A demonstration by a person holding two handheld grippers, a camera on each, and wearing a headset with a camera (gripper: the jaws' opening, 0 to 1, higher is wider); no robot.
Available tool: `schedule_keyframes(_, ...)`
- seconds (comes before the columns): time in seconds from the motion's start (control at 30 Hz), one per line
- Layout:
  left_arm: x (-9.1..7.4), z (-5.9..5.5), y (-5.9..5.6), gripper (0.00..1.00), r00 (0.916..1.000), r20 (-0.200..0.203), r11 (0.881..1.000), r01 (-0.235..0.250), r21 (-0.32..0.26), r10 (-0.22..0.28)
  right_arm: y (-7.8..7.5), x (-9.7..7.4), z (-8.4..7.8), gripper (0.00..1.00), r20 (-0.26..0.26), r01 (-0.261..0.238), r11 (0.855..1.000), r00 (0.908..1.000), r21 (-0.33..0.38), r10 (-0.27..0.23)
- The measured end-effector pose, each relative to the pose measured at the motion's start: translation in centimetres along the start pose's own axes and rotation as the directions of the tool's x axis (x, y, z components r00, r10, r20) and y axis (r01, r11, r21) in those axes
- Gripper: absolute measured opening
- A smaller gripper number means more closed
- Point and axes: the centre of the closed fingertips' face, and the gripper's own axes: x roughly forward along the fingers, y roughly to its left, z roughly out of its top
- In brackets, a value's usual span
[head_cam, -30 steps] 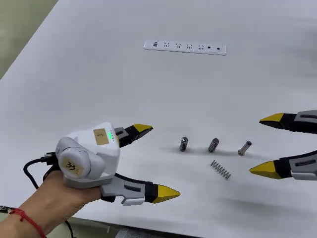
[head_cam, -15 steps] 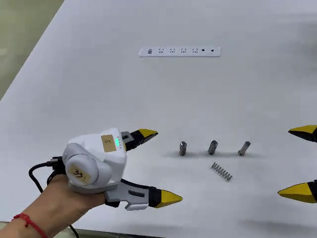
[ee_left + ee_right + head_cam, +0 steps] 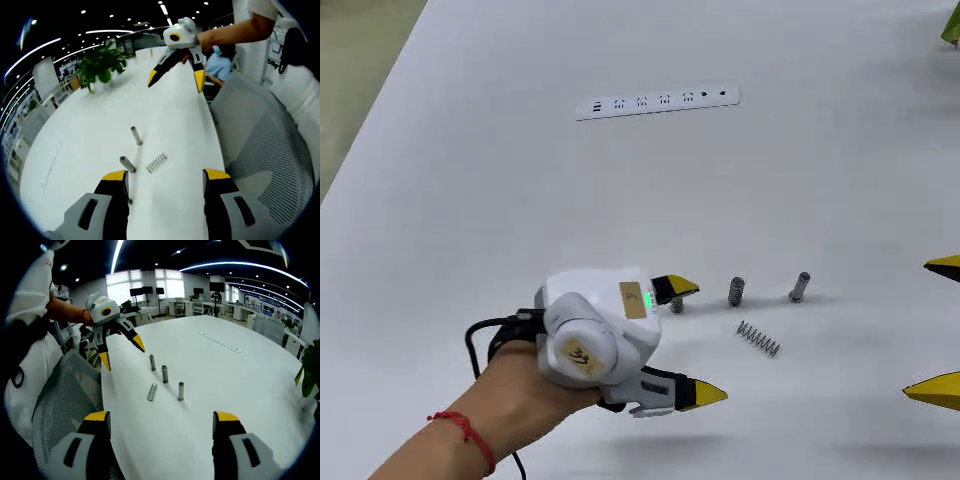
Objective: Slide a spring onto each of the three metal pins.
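Bright, even ceiling strip lights (image 3: pixel 117 255); soft shadows on the desk (image 3: pixel 520 200); gripper views bend strongly at edges.

Left gripper (image 3: pixel 165 175): two grey fingers (image 3: pixel 114 187) with yellow tips are seen rising from the bottom edge, spread wide apart with nothing between them. White bench (image 3: pixel 85 145): it is seen running away from the fingers. Bare pin (image 3: pixel 135 135): stood upright, farther off. Second pin (image 3: pixel 126 163): stood nearer, just above the left-hand fingertip; whether a spring is carried on it cannot be told. Loose spring (image 3: pixel 156 162): laid flat just beside the second pin, apart from both pins. Right gripper (image 3: pixel 175 80): held by a hand (image 3: pixel 212 35) above the far bench, fingers parted. Potted plant (image 3: pixel 102 62): placed at the far end. Mesh chair (image 3: pixel 265 150): set alongside the bench.
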Motion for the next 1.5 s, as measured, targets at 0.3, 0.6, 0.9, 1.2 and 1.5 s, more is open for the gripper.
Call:
schedule_keyframes(0.3,5.1,-0.1,-0.2,0.54,0.9936,-0.106,0.995,0.048,0.083,-0.04,0.3,-1.0,-0.9,0.86,0.02,0.015,0.999,0.9997,0.028,-0.015)
schedule_keyframes(0.6,7.4,-1.4,0.5,0.5,0.9812,-0.186,0.991,0.072,0.113,-0.05,-0.2,-1.8,-2.4,0.88,0.027,0.028,0.998,0.9992,0.057,-0.03)
schedule_keyframes(0.9,8.4,-2.4,1.2,0.43,0.9697,-0.24,0.994,0.067,0.09,-0.044,0.0,-1.6,-2.8,0.87,0.048,0.038,0.996,0.998,0.081,-0.042)
schedule_keyframes(1.2,8.6,-2.9,1.4,0.35,0.9581,-0.285,0.998,0.043,0.051,-0.026,-0.3,-1.8,-2.8,0.86,0.064,0.051,0.995,0.9963,0.086,-0.057)
schedule_keyframes(1.5,8.2,-3.7,0.9,0.28,0.945,-0.326,0.999,0.03,0.016,-0.023,-0.3,-2.0,-2.7,0.85,0.076,0.063,0.994,0.9947,0.089,-0.07)
